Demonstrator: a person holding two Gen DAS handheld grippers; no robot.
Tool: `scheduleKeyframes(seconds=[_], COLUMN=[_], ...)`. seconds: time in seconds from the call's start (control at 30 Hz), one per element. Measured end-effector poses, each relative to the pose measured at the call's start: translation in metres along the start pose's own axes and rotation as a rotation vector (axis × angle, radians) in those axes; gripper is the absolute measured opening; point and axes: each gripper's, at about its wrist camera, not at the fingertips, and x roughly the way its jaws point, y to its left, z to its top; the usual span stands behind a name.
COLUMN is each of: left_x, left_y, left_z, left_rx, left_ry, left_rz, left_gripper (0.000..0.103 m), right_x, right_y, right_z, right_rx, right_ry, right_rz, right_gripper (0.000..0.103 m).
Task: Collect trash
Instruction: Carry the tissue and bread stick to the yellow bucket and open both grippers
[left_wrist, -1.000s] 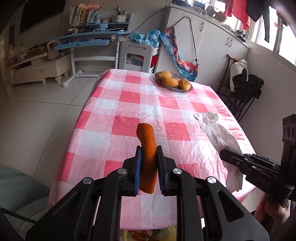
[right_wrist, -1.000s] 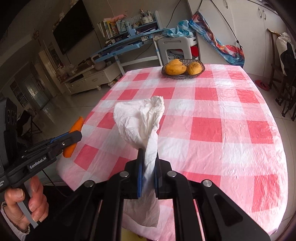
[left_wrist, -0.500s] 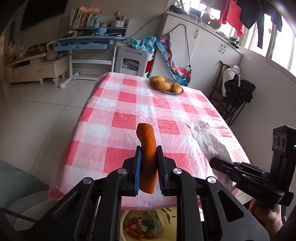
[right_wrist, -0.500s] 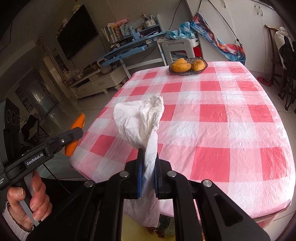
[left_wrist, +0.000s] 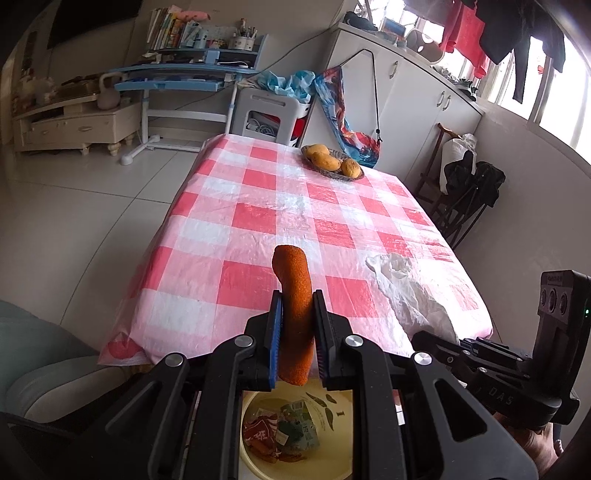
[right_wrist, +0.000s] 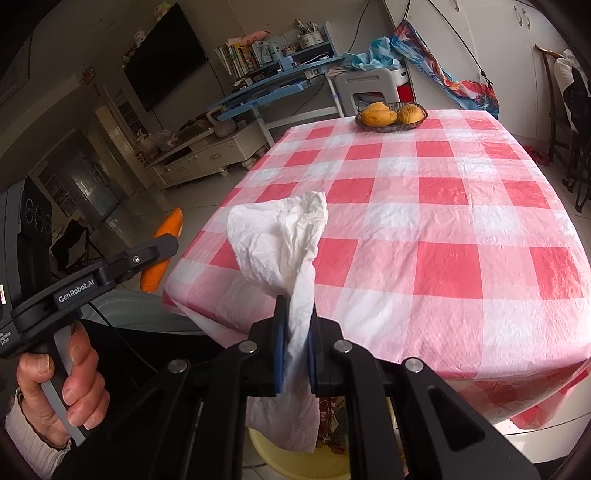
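While your left gripper (left_wrist: 297, 328) pinches the orange peel (left_wrist: 294, 295) and your right gripper (right_wrist: 295, 332) clamps the white tissue (right_wrist: 284, 243)—both past the desk (right_wrist: 424, 221) edge, over the yellow bin (left_wrist: 258, 454)—you're at the drop: lower and release.

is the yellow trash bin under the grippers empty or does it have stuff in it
Not empty: the round yellow plastic bin holds crumpled red and green wrappers, seen below the left gripper.
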Motion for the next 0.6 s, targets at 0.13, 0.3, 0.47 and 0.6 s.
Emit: scheduleKeyframes(seconds=[0.13,0.3,0.47,0.6], left_x=[-0.005,-0.010,-0.013,-0.013], left_y=[-0.004,-0.009,-0.014,-0.021], left_z=[-0.009,-0.021,-0.032,-0.045], left_rx=[0.021,0.042,0.061,0.083], left_ry=[0.010,0.020,0.046,0.080], left_rz=[0.000,0.000,-0.002,-0.003], left_gripper=[0.016,0.016,0.016,0.016], right_x=[-0.005,-0.010,-0.011,-0.006], right_y=[0.000,0.001,0.002,0.005], right_z=[-0.007,-0.016,-0.025,-0.036], right_rx=[0.014,0.026,0.037,0.042], right_ry=[0.002,0.009,0.036,0.093], right_rz=[0.000,-0.001,-0.004,-0.017], right_gripper=[0.011,0.011,0.011,0.011])
